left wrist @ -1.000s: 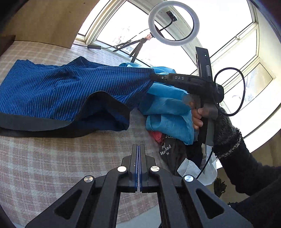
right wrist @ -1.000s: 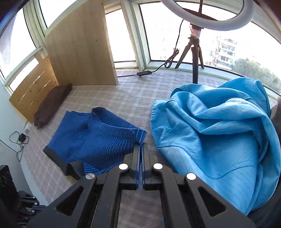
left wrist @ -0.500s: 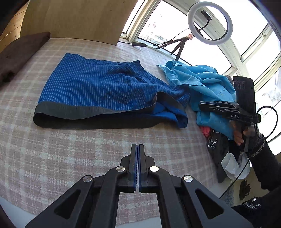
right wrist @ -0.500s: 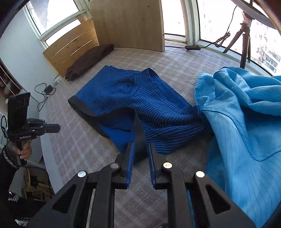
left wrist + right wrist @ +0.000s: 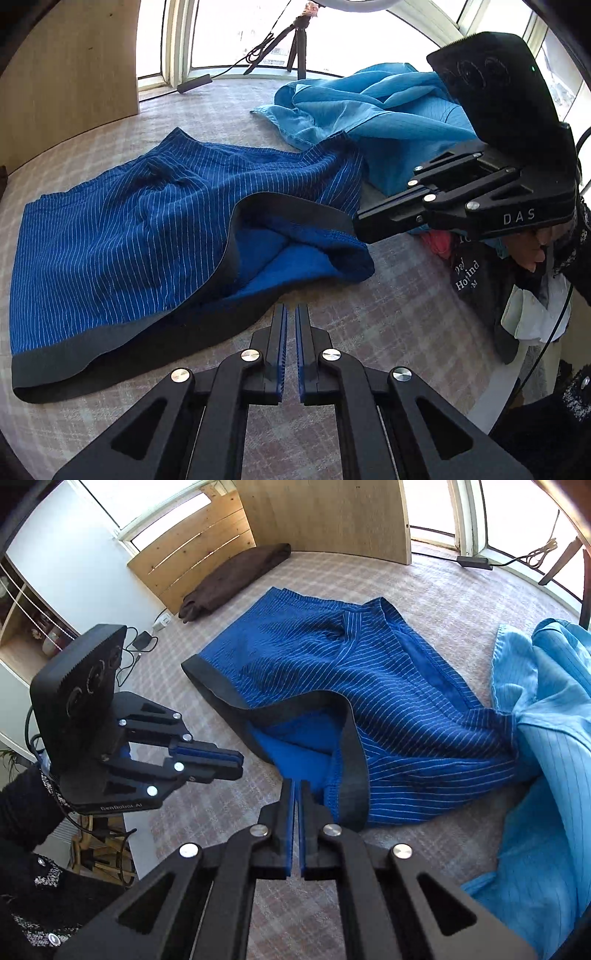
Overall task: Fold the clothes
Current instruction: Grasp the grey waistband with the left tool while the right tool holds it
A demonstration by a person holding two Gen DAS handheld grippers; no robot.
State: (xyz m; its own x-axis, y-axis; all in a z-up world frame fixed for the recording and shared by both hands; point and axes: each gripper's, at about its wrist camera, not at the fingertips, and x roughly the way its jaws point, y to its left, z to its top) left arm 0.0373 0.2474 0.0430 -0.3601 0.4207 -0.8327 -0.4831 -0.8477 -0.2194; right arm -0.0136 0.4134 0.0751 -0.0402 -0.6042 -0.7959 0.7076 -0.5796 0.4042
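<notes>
Dark blue pinstriped shorts (image 5: pixel 129 236) with a black waistband lie on the checked surface, the waistband folded back so the plain blue lining shows; they also show in the right wrist view (image 5: pixel 369 701). My left gripper (image 5: pixel 290 314) hovers just short of the waistband edge, jaws a narrow slit apart with nothing between them; it also shows in the right wrist view (image 5: pixel 236 762). My right gripper (image 5: pixel 297 788) is nearly closed and empty, its tips at the folded waistband corner; in the left wrist view (image 5: pixel 360 227) its tips touch the raised band.
A crumpled light blue garment (image 5: pixel 369 110) lies beside the shorts, also in the right wrist view (image 5: pixel 546 775). Black and white clothes (image 5: pixel 491 295) are piled at the right edge. A brown folded cloth (image 5: pixel 229 579) and wooden panels (image 5: pixel 325 513) stand at the back. A tripod (image 5: pixel 295 37) stands by the window.
Both grippers have moved in close to the folded-back waistband of the shorts. The right jaws have narrowed from open to almost closed; the left jaws have opened a slit.
</notes>
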